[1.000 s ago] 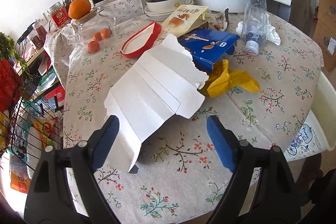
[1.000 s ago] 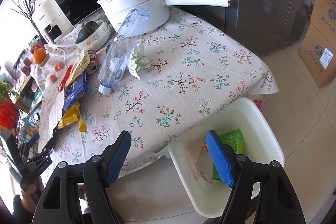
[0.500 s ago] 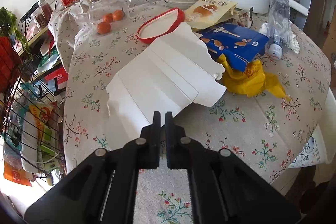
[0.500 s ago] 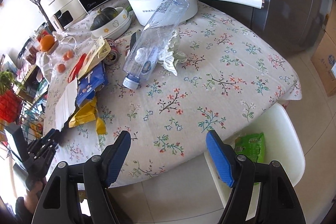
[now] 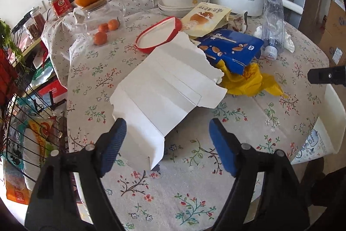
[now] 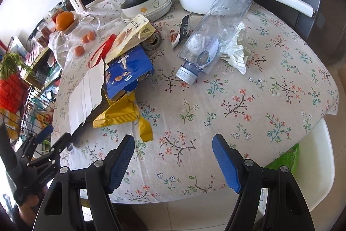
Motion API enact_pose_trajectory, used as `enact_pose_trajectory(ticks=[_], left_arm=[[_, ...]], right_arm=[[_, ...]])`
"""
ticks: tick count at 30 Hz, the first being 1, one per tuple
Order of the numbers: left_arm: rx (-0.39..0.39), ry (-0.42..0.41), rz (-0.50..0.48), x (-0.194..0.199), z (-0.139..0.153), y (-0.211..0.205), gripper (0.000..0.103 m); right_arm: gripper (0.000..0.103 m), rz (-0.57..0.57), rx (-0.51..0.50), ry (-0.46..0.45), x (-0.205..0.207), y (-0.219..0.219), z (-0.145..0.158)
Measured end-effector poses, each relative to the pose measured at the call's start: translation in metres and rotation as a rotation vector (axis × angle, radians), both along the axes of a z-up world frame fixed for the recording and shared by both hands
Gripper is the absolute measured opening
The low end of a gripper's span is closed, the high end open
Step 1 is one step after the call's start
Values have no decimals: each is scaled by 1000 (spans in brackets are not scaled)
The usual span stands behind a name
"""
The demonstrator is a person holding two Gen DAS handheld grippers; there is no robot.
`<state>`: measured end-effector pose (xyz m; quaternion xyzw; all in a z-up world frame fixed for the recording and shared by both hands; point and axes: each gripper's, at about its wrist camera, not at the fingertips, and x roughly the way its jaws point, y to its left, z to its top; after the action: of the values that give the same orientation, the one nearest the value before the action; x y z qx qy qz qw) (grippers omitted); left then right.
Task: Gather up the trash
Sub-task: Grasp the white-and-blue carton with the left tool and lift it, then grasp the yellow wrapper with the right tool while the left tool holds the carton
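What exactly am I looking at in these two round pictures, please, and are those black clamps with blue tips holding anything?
There is no robot here: a person holds a two-finger clamp in each hand, and a wide-angle camera on each clamp looks along its fingers.

In the left camera's view, the left gripper has just been opening; its jaws stand apart around the near corner of the torn white paper, not pressing it.

In the right camera's view, the right gripper is open and empty above the floral tablecloth.

On the table lie trash: a yellow wrapper, a blue snack bag, an empty plastic bottle and a crumpled tissue. A white bin stands beside the table.
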<state>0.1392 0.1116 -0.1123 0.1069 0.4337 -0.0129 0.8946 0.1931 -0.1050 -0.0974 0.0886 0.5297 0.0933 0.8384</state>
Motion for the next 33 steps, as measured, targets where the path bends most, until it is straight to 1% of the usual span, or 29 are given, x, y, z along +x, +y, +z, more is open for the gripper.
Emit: enact_pose_trajectory(ticks=[3, 5, 7, 8, 9, 10, 11, 13, 14, 16, 19, 23, 25, 29, 33], left_arm=[[173, 3, -32, 6, -20, -9, 79], [244, 17, -30, 13, -32, -10, 79], [272, 11, -23, 18, -38, -10, 76], [270, -11, -22, 20, -36, -10, 75], [274, -11, -17, 23, -36, -11, 72], [270, -9, -17, 26, -37, -11, 66], [261, -8, -20, 27, -36, -11, 61], [243, 3, -15, 31, -37, -11, 46], [234, 7, -9, 32, -37, -11, 42], [222, 14, 4, 34, -36, -9, 32], [208, 0, 23, 33, -32, -6, 22], [158, -42, 46, 29, -17, 2, 13], [86, -58, 68, 27, -5, 11, 9], [-64, -90, 124, 21, 19, 30, 4], [-197, -89, 155, 16, 34, 43, 1]], right_arm=[[76, -6, 5, 11, 7, 5, -4], [76, -12, 8, 18, 11, 7, -7], [76, -17, 17, 28, 16, 8, -10], [76, -19, 23, 33, 18, 9, -12], [76, -20, 28, 38, 20, 10, -13], [76, -21, 30, 42, 22, 11, -14], [76, -21, 31, 45, 23, 13, -16], [76, -19, 30, 48, 26, 16, -18], [76, -17, 30, 50, 27, 17, -19], [76, -12, 34, 52, 31, 21, -21], [76, -10, 48, 46, 33, 25, -21], [76, 0, 78, 32, 37, 34, -20], [76, 12, 102, 31, 40, 40, -21], [76, 31, 163, 33, 44, 52, -25], [73, 60, 157, 27, 47, 66, -26]])
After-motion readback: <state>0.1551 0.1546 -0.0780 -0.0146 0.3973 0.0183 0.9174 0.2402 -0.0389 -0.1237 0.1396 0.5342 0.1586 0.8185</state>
